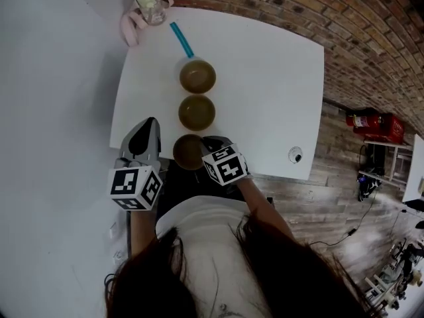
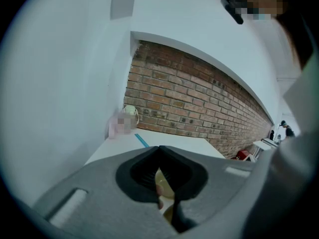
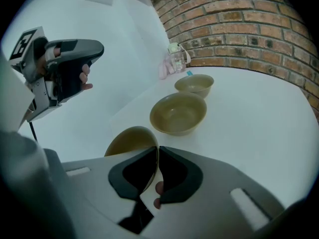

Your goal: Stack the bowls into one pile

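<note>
Three bowls stand in one line on the white table [image 1: 278, 91], from the near edge toward the brick wall [image 1: 318, 18]. They are not stacked; each one is apart from the next. The near bowl [image 1: 187, 152] is at the table's front edge, just in front of the person. The right gripper [image 1: 207, 146] is clamped on its right rim: in the right gripper view the thin rim passes between the two dark pads, which press on it from both sides. This bowl looks tilted there, with its inside turned to the left. I cannot tell if its bottom touches the table.

The middle bowl [image 1: 197, 112] sits upright just beyond it, and the far bowl [image 1: 197, 76] is upright behind that one.

The left gripper [image 1: 151, 123] is to the left of the near bowl and apart from it, over the table's left front corner. Its jaws are together, the tips touching in the left gripper view, and the right gripper view shows it raised in the air.

Beyond the far bowl a teal stick [image 1: 181, 39] lies on the table, near it. At the far left corner there are a jar [image 1: 151, 5] and a pink thing [image 1: 129, 28] beside it.
</note>
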Tool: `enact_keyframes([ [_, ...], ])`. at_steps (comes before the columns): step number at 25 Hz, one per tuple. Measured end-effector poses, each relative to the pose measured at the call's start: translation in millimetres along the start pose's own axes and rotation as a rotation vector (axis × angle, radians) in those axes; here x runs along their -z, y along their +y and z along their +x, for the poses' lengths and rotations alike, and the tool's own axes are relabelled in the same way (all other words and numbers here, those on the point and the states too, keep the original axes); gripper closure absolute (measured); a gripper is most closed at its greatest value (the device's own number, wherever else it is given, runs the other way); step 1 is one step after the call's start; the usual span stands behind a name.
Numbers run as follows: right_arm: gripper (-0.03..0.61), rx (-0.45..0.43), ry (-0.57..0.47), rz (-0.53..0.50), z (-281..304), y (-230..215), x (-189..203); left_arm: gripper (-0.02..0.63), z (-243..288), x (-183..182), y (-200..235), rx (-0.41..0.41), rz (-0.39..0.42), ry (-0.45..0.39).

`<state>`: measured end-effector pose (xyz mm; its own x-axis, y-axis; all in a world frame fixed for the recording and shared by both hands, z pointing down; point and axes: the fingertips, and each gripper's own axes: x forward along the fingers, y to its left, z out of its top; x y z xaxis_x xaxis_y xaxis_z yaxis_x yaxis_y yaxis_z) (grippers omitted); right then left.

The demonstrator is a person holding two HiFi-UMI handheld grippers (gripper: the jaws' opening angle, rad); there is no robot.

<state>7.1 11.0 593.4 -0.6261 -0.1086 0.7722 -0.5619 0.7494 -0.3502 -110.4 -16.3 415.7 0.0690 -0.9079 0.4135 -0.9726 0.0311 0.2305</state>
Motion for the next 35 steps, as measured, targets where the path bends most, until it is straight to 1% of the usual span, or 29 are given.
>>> enact_keyframes([
  [7, 0.555, -0.020, -0.036, -0.014, -6, 14, -18, 0.611, -5, -10, 10, 0.005, 0.007, -0.021],
  [12, 0.555, -0.005, -0.076, -0.012, -12, 15, -36, 0.611, -5, -17, 18, 0.017, 0.017, -0.028],
  [17, 0.555, 0.017, -0.115, 0.014, -20, 11, -53, 0.611, 0, -29, 18, 0.050, 0.032, -0.035],
  [28, 0.555, 0.096, -0.199, 0.116, -32, -9, -78, 0.611, 12, -44, 25, 0.118, 0.060, -0.033],
  [35, 0.555, 0.164, -0.247, 0.193, -39, -26, -85, 0.611, 24, -43, 36, 0.161, 0.071, -0.008],
])
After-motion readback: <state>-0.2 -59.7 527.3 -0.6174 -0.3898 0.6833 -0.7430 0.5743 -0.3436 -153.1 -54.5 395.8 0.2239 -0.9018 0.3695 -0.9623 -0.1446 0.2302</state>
